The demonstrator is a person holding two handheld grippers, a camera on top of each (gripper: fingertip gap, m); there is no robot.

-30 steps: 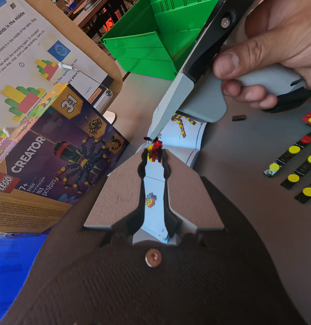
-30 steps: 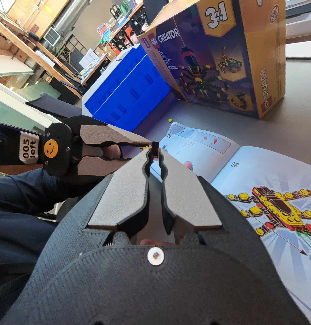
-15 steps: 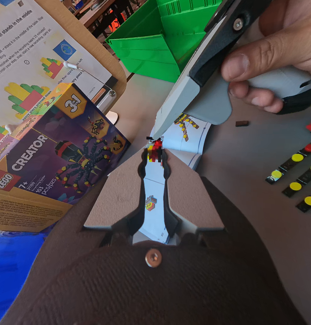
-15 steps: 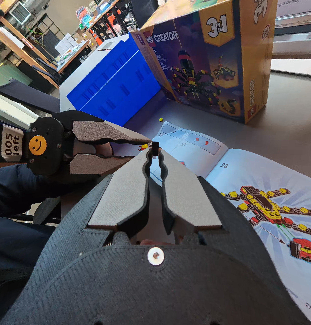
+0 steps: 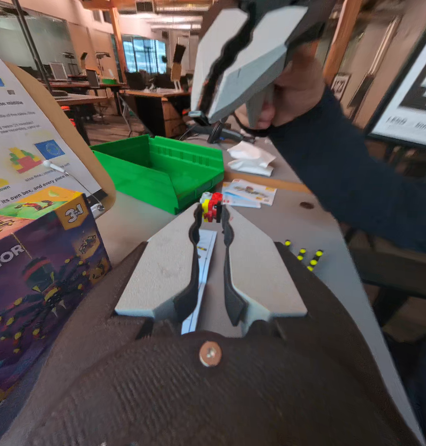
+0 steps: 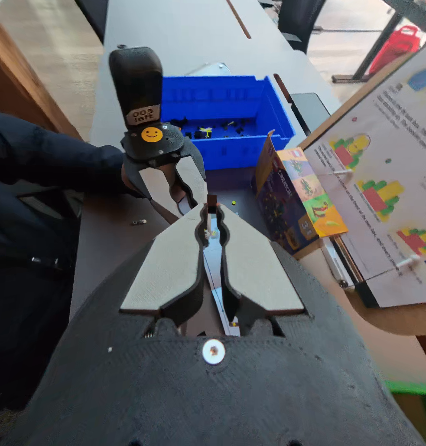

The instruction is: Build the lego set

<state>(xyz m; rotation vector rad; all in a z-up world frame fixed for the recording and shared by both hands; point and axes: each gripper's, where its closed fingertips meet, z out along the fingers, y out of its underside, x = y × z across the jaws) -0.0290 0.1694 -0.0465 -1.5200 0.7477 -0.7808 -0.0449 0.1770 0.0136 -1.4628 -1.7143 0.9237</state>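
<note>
Counted on the tabletop
Two bins: one green bin, one blue bin; one set box; two grippers.

Bare grey table lies open between the lego box and the green bin, wide enough for a gripper to pass. The clipboard leans behind the box, closing that side. Ahead, a leaflet lies flat just beside the bin. Yellow-studded pieces dot the table toward its right edge. Seen from the right wrist, the blue bin walls the far side, the box and clipboard block the right, and the left gripper stands directly ahead.
</note>
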